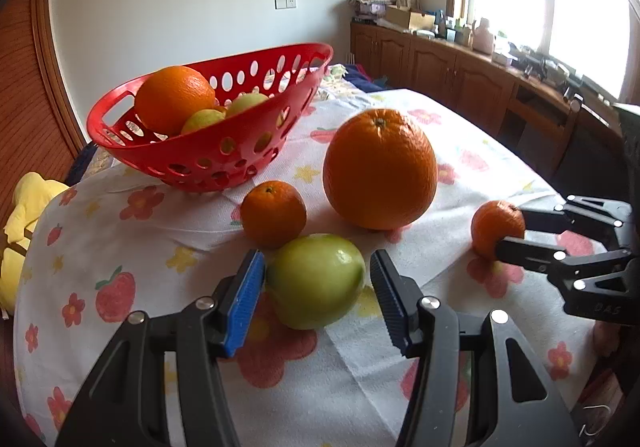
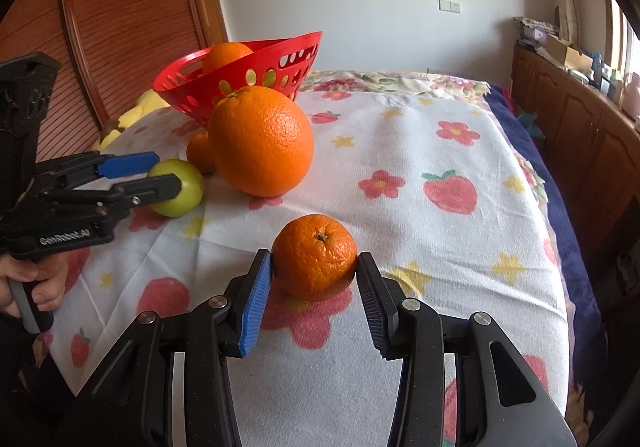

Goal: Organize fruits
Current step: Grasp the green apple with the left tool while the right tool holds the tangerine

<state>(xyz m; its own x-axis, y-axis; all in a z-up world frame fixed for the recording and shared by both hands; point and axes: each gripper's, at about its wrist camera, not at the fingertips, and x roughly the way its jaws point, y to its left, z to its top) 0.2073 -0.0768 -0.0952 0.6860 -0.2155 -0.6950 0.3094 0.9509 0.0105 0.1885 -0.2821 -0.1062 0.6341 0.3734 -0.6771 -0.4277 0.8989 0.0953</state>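
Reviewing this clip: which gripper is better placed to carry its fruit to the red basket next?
Right, probably. The right gripper has both pads pressed on the small orange, ready to lift. The left gripper straddles the green fruit with a gap at one pad, though it is nearer the red basket.

The large orange (image 2: 261, 141) hides most of a small mandarin (image 2: 200, 153).

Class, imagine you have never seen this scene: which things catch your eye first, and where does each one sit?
The big orange dominates the middle of the flowered cloth, with the red basket of fruit behind it. Nearer, the left gripper straddles a green fruit, a gap showing at one pad. To the right, the right gripper is closed on a small tangerine.
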